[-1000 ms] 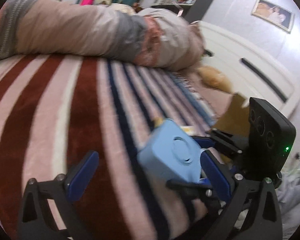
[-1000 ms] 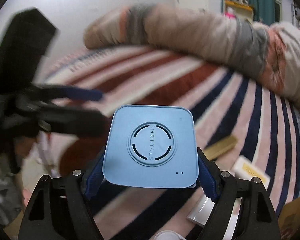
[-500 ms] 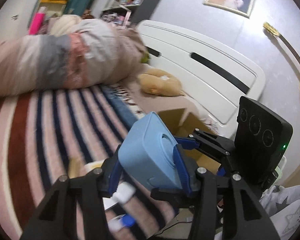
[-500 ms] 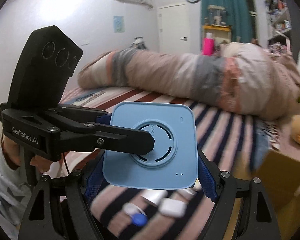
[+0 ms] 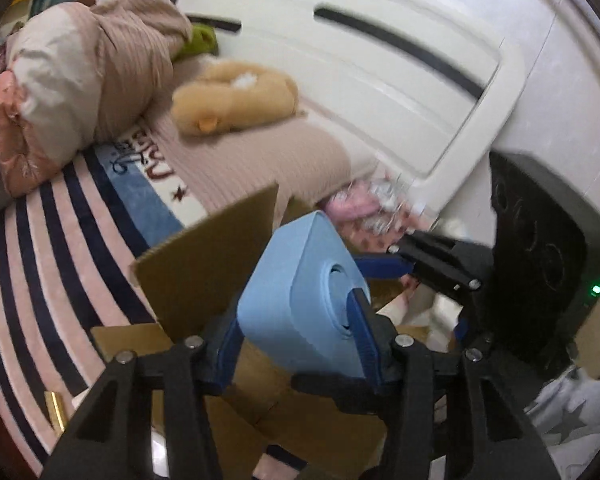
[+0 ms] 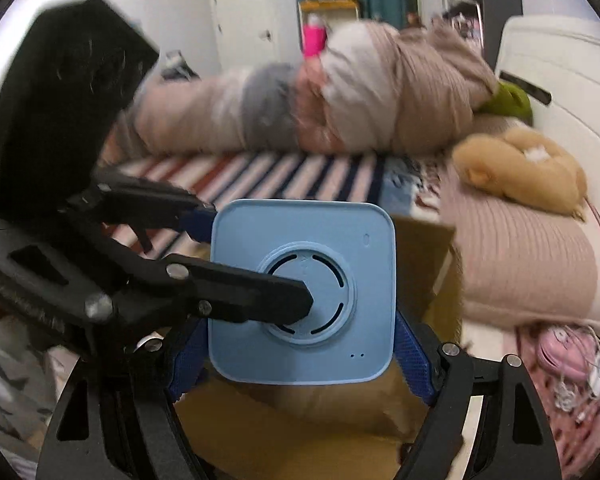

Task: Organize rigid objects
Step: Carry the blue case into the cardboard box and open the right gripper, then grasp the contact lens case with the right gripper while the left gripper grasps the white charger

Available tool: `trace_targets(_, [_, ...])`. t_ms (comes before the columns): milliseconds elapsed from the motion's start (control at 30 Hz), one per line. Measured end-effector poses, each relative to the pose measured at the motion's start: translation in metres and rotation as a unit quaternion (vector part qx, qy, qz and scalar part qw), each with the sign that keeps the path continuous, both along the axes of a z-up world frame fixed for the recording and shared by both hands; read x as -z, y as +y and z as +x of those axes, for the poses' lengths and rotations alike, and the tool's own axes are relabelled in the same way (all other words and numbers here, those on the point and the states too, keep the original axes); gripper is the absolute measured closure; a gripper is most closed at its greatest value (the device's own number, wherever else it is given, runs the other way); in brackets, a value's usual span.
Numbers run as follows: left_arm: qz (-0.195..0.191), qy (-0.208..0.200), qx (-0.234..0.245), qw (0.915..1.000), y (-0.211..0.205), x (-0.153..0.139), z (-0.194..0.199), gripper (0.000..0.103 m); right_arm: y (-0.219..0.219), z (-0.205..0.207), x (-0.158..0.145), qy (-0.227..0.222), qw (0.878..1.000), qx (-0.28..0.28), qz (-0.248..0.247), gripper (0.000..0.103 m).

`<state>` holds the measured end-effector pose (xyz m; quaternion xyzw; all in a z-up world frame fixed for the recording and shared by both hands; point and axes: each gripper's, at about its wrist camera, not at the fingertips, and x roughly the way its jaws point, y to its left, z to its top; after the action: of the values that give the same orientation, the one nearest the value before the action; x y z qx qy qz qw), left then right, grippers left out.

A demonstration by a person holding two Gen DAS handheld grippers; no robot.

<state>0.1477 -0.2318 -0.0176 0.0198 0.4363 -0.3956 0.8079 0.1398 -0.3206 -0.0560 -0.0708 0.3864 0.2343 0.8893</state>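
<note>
Currently the light-blue square device [image 6: 302, 292] is hanging in the air directly above the open cardboard box [image 5: 204, 264], gripped from two directions. The right tongs [image 6: 300, 344] are clamping its two opposite side edges, blue pads pressing on both. The left tongs [image 5: 296, 340] are pinching it front to back, one finger lying across the round vent on its face; these jaws have just been opening slightly, yet the pads are pressing on the device in both views. Beyond the box, a striped blanket [image 5: 52, 248] is covering the bed. Farther behind the box, a tan plush toy [image 5: 232, 100] is lying on a beige pillow [image 6: 520, 256], with a rolled quilt [image 6: 300, 108] beside it and a white headboard [image 5: 380, 64] standing behind.
</note>
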Motion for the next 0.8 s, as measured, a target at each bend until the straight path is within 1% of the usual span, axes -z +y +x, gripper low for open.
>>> trace_targets(33, [0.014, -0.004, -0.003, 0.9999, -0.004, 0.002, -0.001, 0.047, 0.001, 0.001, 0.004, 0.005, 1.0, 0.004, -0.011, 0.024])
trace_targets(67, [0.025, -0.009, -0.006, 0.9996, -0.005, 0.004, -0.001, 0.035, 0.003, 0.003, 0.008, 0.004, 1.0, 0.01, -0.028, 0.022])
trace_targets(100, [0.025, -0.012, -0.007, 0.9996, -0.003, 0.005, -0.003, 0.027, 0.005, -0.001, 0.012, 0.002, 0.999, 0.014, -0.043, 0.014])
trace_targets(133, [0.021, -0.012, -0.008, 0.9997, 0.001, 0.004, -0.004, 0.024, 0.007, -0.002, 0.014, -0.001, 0.998, 0.016, -0.056, 0.009])
trace_targets(167, [0.014, -0.012, -0.01, 0.9998, 0.008, 0.003, -0.006, 0.024, 0.009, -0.004, 0.016, -0.003, 0.998, 0.015, -0.06, 0.005])
trace_targets(233, [0.009, -0.02, -0.026, 0.9994, 0.025, -0.001, -0.01, 0.021, 0.01, -0.01, 0.016, -0.006, 0.998, 0.012, -0.06, 0.005])
trace_targets(267, [0.012, -0.03, -0.037, 0.9988, 0.035, -0.004, -0.012, 0.021, 0.01, -0.013, 0.015, -0.01, 0.998, 0.01, -0.055, 0.005])
trace_targets(333, [0.014, -0.049, -0.061, 0.9968, 0.056, -0.009, -0.015, 0.02, 0.012, -0.015, 0.01, -0.027, 0.999, 0.003, -0.038, 0.005])
trace_targets(367, [0.012, -0.057, -0.077, 0.9953, 0.073, -0.011, -0.019, 0.02, 0.016, -0.019, 0.006, -0.036, 0.999, -0.005, -0.028, 0.005])
trace_targets(433, [0.012, -0.068, -0.104, 0.9922, 0.1, -0.014, -0.027, 0.019, 0.025, -0.029, -0.004, -0.06, 0.998, -0.025, 0.0, 0.005])
trace_targets(467, [0.015, -0.073, -0.122, 0.9898, 0.117, -0.013, -0.033, 0.019, 0.031, -0.038, -0.01, -0.075, 0.996, -0.045, 0.022, 0.005])
trace_targets(500, [0.019, -0.077, -0.139, 0.9871, 0.133, -0.011, -0.038, 0.019, 0.039, -0.046, -0.016, -0.086, 0.993, -0.069, 0.042, 0.006])
trace_targets(533, [0.024, -0.079, -0.16, 0.9836, 0.153, -0.005, -0.044, 0.019, 0.048, -0.049, -0.018, -0.092, 0.991, -0.086, 0.055, 0.006])
trace_targets(567, [0.027, -0.079, -0.171, 0.9817, 0.165, 0.0, -0.047, 0.019, 0.059, -0.056, -0.021, -0.098, 0.988, -0.104, 0.064, 0.008])
trace_targets(600, [0.03, -0.077, -0.184, 0.9794, 0.179, 0.008, -0.051, 0.019, 0.07, -0.064, -0.022, -0.104, 0.985, -0.121, 0.07, 0.015])
trace_targets(633, [0.032, -0.076, -0.195, 0.9773, 0.192, 0.017, -0.054, 0.019, 0.085, -0.073, -0.02, -0.105, 0.98, -0.149, 0.08, 0.019])
trace_targets(667, [0.036, -0.073, -0.207, 0.9751, 0.207, 0.029, -0.057, 0.019, 0.094, -0.079, -0.017, -0.099, 0.977, -0.169, 0.089, 0.022])
trace_targets(733, [0.045, -0.063, -0.221, 0.9722, 0.226, 0.049, -0.06, 0.019, 0.116, -0.089, -0.003, -0.068, 0.966, -0.219, 0.115, 0.023])
trace_targets(800, [0.055, -0.049, -0.238, 0.9686, 0.245, 0.077, -0.064, 0.019, 0.137, -0.095, 0.017, -0.042, 0.962, -0.243, 0.114, 0.031])
